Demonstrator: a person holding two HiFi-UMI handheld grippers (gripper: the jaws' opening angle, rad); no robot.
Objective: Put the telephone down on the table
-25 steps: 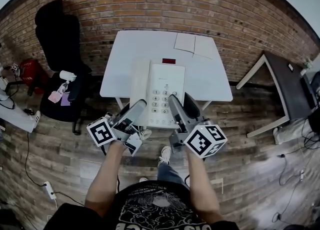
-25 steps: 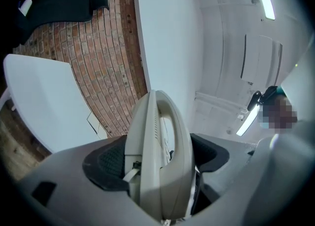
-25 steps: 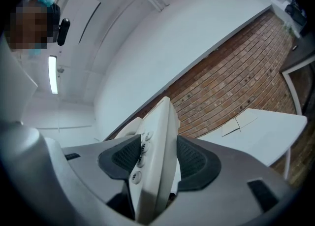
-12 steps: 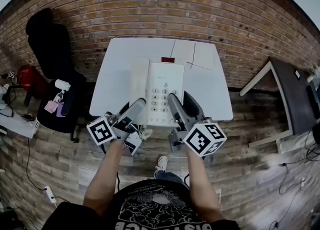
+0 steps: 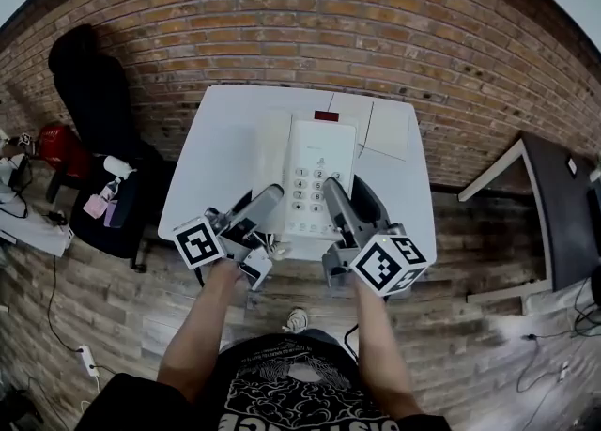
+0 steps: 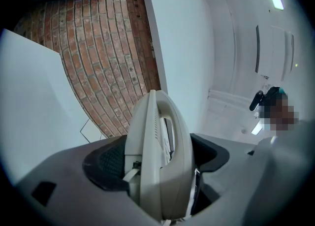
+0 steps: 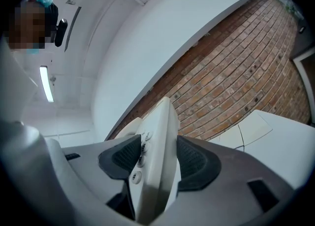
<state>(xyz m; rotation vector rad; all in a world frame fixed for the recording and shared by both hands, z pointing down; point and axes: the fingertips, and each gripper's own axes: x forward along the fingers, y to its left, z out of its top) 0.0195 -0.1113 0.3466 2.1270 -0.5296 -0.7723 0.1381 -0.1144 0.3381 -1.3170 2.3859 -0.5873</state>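
A white desk telephone [image 5: 319,176] with a keypad and a small red display hangs over the white table [image 5: 225,152], held at its near end from both sides. My left gripper [image 5: 269,196] is shut on its left side, where the handset lies; the left gripper view has the telephone [image 6: 158,151] edge-on between the dark pads of the left gripper [image 6: 157,171]. My right gripper [image 5: 335,198] is shut on the right edge; the telephone [image 7: 156,141] and its keys sit between the pads of the right gripper [image 7: 155,163]. Whether the telephone touches the table I cannot tell.
Sheets of paper [image 5: 387,133] lie at the table's far right corner. A brick wall [image 5: 282,25] stands behind the table. A black chair [image 5: 99,91] is at the left and a dark table [image 5: 563,208] at the right, on a wooden floor.
The telephone and both grippers have moved forward over the table, from near its front edge to above its middle. Both grippers keep their hold.
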